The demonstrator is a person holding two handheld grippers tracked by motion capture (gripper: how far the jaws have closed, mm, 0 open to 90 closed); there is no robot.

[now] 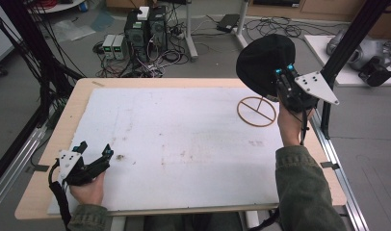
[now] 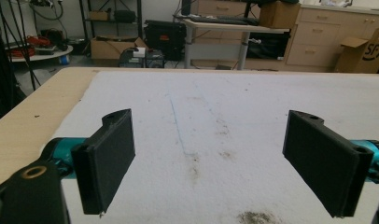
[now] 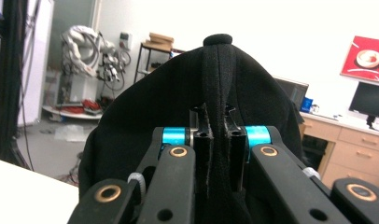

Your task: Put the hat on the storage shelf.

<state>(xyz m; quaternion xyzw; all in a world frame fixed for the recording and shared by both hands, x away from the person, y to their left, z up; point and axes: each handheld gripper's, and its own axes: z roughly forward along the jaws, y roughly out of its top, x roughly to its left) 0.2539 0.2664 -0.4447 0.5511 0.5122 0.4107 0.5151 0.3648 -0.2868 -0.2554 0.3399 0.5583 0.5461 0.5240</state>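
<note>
Your right gripper [image 1: 286, 73] has its fingers [image 3: 202, 140] pressed nearly together on a fold of black cloth: a black cap [image 1: 265, 62], pinched along the seam that runs up to the button [image 3: 217, 39] on its crown. In the right gripper view the cap bulges out on both sides of the closed fingers and rises above them. You hold it up in the air over the far right part of the worktop [image 1: 44, 159], clear of the surface. Your right hand [image 1: 292, 122] grips the tool from below, and the grey three-cornered plate [image 1: 317, 86] points off to the right.

Just beside and below the cap, a thin wooden ring [image 1: 257, 111] with crossing spokes lies flat on the white sheet [image 1: 184, 144] that covers most of the worktop.

Your left gripper [image 1: 95, 155] has its fingers [image 2: 108, 158] spread wide with nothing between them. It sits low at the near left corner of the sheet, in your left hand [image 1: 87, 190], well apart from the cap. Between its fingers you see stained, scuffed white sheet, with a small dark smudge [image 2: 255, 217] close in front.
</note>
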